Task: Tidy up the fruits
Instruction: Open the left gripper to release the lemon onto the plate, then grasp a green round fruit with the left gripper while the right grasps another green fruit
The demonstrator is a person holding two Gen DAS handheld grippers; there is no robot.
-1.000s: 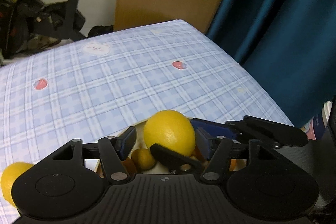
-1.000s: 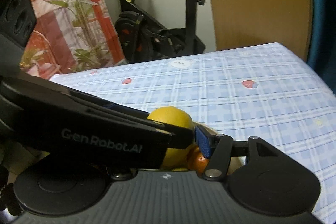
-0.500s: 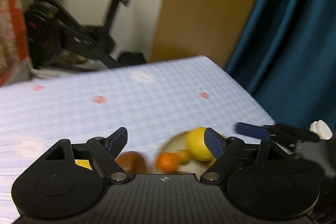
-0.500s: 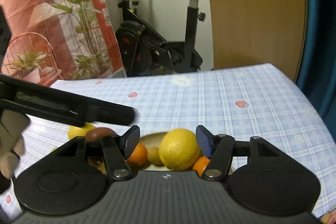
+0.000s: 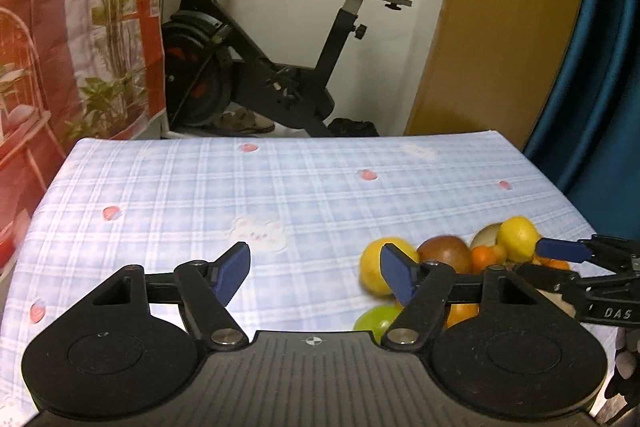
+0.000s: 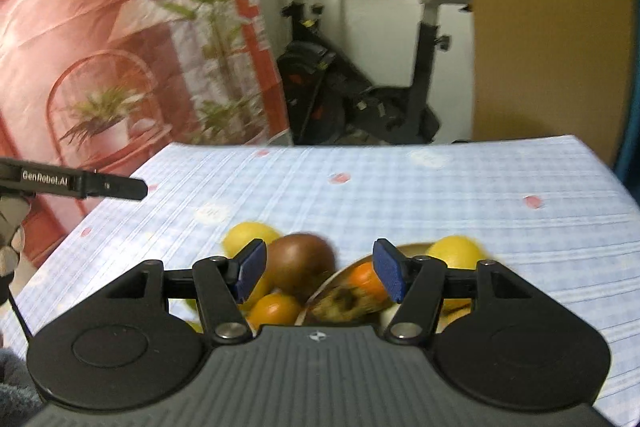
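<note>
While the left claw (image 5: 314, 273) hangs over bare cloth with its blue pads apart and nothing between them, the fruit pile sits off at about 3 o'clock from it, so it's beside the fruit and not on it. Its jaws have just been closing in a bit, but it's still a roomy gap with only checked fabric showing through.

The right claw (image 6: 316, 269) is parked right over the pile, pads also apart and gripping nothing. Seen through its gap: a smooth, round brown fruit (image 6: 300, 263) at about 11 o'clock, a small glossy orange one (image 6: 276, 309) at 7 o'clock, and the curved rim of a pale bowl (image 6: 344, 269) running up toward 1 o'clock. A yellow lemon (image 6: 454, 249) with a slightly dimpled skin sits in the bowl at 2 o'clock, and a 2nd yellow fruit (image 6: 248, 233) lies on the cloth at 10 o'clock, outside the bowl. Something brownish and rough is inside the bowl too, too blurry to name.

From the left wrist view there's also a green fruit (image 5: 376, 319) low in the pile, next to the yellow one.

Everything rests on a bench (image 5: 200, 195) covered in a soft light-blue plaid cloth with little red spots. The pads on both claws are flat blue rubbery-looking pieces on matte black plastic arms.
</note>
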